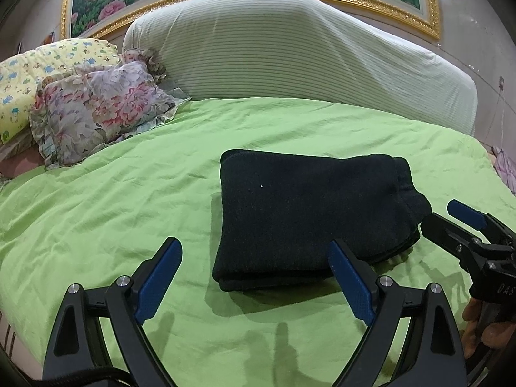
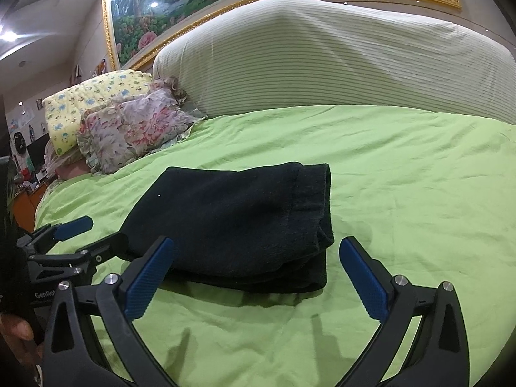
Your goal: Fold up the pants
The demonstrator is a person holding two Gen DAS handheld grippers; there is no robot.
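While agape, left gripper (image 2: 93,235) "GenRo…"-marked.

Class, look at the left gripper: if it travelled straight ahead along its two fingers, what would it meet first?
Most likely the folded dark pants, whose near edge lies between and just beyond the open left gripper. Only green bedsheet shows before them, though depth is uncertain.
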